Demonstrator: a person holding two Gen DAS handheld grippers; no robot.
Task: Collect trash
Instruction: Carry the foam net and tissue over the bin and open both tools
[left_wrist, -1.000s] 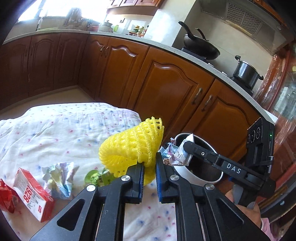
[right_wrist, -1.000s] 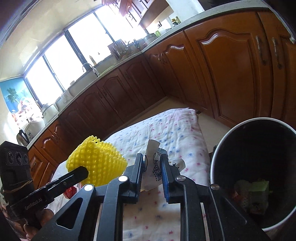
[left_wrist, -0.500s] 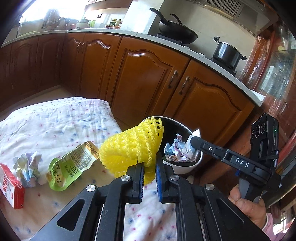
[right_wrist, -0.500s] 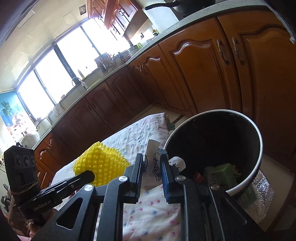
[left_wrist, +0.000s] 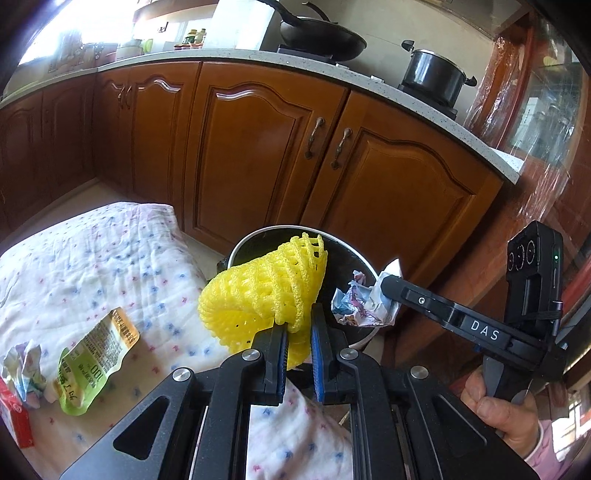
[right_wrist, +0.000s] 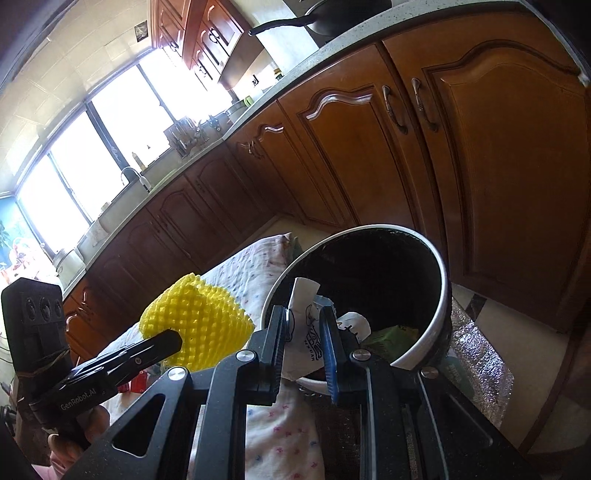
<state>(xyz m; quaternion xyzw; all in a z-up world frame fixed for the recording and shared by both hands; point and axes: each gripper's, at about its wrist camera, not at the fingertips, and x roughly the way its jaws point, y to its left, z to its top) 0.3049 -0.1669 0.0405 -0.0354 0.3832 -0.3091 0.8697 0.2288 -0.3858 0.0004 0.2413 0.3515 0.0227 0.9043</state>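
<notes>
My left gripper (left_wrist: 298, 325) is shut on a yellow foam fruit net (left_wrist: 264, 291) and holds it at the near rim of the white-rimmed trash bin (left_wrist: 240, 245). My right gripper (right_wrist: 304, 325) is shut on a crumpled printed paper (right_wrist: 306, 332) and holds it over the bin's (right_wrist: 441, 295) near rim. The paper (left_wrist: 360, 304) and the right gripper (left_wrist: 391, 286) also show in the left wrist view; the net (right_wrist: 195, 323) and the left gripper (right_wrist: 173, 338) show in the right wrist view. Green trash (right_wrist: 393, 338) lies inside the bin.
The table has a white flowered cloth (left_wrist: 110, 251). On it lie a green snack wrapper (left_wrist: 94, 363), a crumpled paper (left_wrist: 24, 365) and a red-and-white carton (left_wrist: 13, 421) at the left edge. Wooden kitchen cabinets (left_wrist: 258, 155) stand behind the bin.
Both grippers have moved right, toward the bin, each with its piece of trash. The bin is now closer and directly behind the net and the paper.
</notes>
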